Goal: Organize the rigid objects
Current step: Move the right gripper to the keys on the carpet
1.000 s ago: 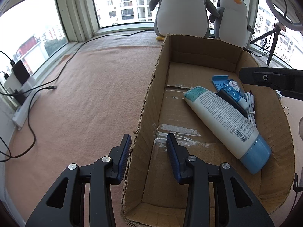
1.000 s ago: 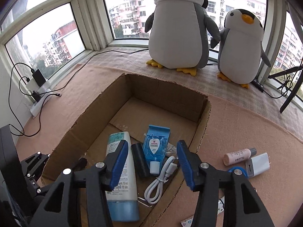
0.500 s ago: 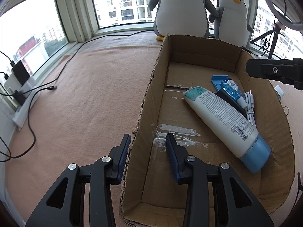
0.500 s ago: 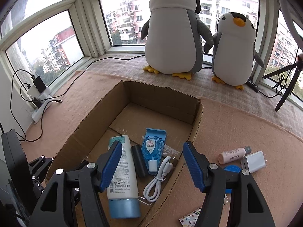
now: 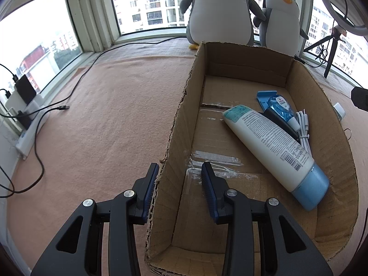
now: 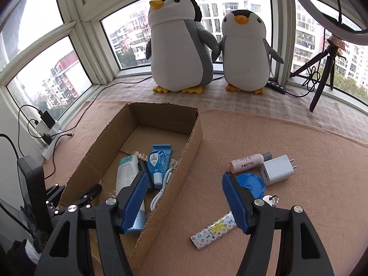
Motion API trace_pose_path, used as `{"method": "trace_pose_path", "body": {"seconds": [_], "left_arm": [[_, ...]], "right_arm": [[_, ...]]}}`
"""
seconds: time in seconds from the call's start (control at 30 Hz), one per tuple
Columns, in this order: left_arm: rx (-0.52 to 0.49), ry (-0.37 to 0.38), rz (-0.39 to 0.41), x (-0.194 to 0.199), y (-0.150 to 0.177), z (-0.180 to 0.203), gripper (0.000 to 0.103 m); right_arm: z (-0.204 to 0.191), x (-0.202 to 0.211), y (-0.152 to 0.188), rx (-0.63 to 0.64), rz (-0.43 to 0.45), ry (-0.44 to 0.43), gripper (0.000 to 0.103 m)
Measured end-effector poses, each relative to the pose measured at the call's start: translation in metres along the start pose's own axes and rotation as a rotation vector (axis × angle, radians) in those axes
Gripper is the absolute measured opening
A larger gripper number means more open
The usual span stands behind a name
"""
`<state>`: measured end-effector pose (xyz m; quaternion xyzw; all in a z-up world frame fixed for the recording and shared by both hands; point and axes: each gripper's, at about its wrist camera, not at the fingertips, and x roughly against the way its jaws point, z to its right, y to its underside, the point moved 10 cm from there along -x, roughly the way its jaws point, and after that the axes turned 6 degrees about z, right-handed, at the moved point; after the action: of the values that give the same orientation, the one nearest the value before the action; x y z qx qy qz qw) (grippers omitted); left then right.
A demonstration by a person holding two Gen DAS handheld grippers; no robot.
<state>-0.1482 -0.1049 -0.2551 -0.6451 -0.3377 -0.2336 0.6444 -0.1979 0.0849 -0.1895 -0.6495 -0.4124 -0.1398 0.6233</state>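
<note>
Rough torn corrugated cardboard box (image 5: pixel 179 119), glossy plastic tube (image 5: pixel 271 142), fuzzy matt blanket (image 5: pixel 103 115)

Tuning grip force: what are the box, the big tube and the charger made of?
Box: raw brown corrugated cardboard, ragged fluted edges.
Tube: looks like soft glossy white plastic, pale blue cap.
Charger: smooth white hard plastic, apparently, with metal prongs.

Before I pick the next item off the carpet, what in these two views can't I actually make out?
- Blue round lid: right wrist view, near edge hidden behind the right gripper.
- Key: same view, mostly hidden by that finger.
- Black item in the cardboard box: left wrist view, wedged under the white tube; identity unclear.
- Left gripper: whether it pinches the box wall.
</note>
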Motion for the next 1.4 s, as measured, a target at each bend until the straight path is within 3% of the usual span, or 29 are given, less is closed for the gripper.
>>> {"method": "trace_pose_path", "body": {"seconds": [0.37,0.53,0.73,1.4], "left_arm": [[0.000,0.001,0.000,0.000,0.000,0.000,0.035],[0.000,0.003,-0.001,0.000,0.000,0.000,0.035],[0.008,0.005,-0.003,0.000,0.001,-0.001,0.035],[0.010,0.006,-0.003,-0.001,0.001,-0.002,0.035]], "right_arm": [[0.072,0.013,0.038,-0.138,-0.061,0.079,0.062],[0.094,0.005,0.043,-0.167,-0.083,0.107,0.051],[0.108,-0.010,0.048,-0.159,-0.117,0.117,0.035],[0.118,-0.034,0.049,-0.156,-0.173,0.117,0.019]]}}
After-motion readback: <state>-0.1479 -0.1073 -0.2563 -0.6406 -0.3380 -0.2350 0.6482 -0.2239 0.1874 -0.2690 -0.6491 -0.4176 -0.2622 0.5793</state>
